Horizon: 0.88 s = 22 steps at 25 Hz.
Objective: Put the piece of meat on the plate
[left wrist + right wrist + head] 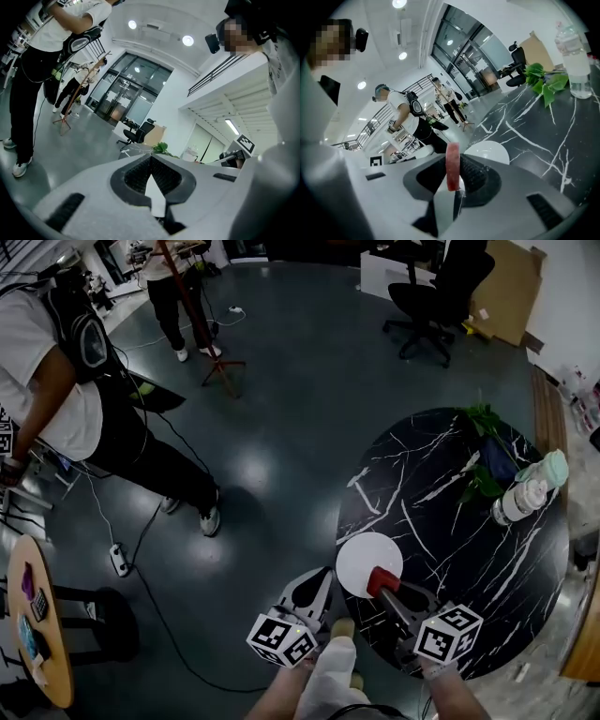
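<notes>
My right gripper [384, 582] is shut on a red piece of meat [382, 578], held on edge between the jaws [453, 166]. The meat hangs at the near right rim of a round white plate [367, 560] on the black marble table [469, 549]. In the right gripper view the plate [487, 151] shows just beyond the meat. My left gripper [314, 589] is off the table's left edge, over the floor. Its jaws are shut with nothing between them [151, 178].
A clear bottle [520, 498] and a green leafy plant [483, 451] stand at the table's far right. A person [66, 381] stands at the left on the grey floor, near a cable and a power strip [119, 561]. An office chair [441, 292] is far back.
</notes>
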Tool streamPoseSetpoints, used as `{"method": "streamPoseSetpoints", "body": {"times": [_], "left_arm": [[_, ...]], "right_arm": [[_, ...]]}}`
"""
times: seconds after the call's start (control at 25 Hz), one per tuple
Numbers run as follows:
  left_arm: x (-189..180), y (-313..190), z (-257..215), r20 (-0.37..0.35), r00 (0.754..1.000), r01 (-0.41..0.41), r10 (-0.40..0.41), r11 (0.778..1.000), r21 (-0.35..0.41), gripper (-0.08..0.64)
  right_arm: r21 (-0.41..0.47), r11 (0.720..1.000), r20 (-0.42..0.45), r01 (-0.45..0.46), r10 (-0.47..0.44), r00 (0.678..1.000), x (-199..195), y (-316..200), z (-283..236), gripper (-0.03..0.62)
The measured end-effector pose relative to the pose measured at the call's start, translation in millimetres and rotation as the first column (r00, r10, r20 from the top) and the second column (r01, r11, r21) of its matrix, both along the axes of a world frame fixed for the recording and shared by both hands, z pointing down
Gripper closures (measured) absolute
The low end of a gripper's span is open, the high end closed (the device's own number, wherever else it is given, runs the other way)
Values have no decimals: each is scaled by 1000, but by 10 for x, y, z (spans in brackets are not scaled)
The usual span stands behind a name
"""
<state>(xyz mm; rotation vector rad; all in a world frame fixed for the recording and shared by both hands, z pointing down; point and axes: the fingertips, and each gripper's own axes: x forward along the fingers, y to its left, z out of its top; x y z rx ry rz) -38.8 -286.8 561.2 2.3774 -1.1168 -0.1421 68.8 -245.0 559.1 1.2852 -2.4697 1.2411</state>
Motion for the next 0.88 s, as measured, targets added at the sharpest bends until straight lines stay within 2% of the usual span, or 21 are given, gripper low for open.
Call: {"method": "streamPoseSetpoints", "body": {"times": [0.24, 0.4, 0.76, 0.88], "left_arm": [[-15, -268, 230, 16, 999, 34, -34, 999, 8, 551], [-38, -319, 403, 11, 998, 56, -55, 998, -16, 551], [-144, -319, 527, 15, 997, 79, -79, 996, -41, 551], [-188, -330, 523, 16, 996, 87, -87, 995, -41, 551]], "right_arm": [[-113, 994, -19, 7, -10, 1000, 23, -244, 311, 506], [-176, 984, 6, 36, -35, 999, -61, -319, 432, 506], [-267, 960, 13, 80, -79, 997, -305, -440, 621, 506], [-273, 959, -11, 80, -86, 996, -310, -437, 665, 506]]}}
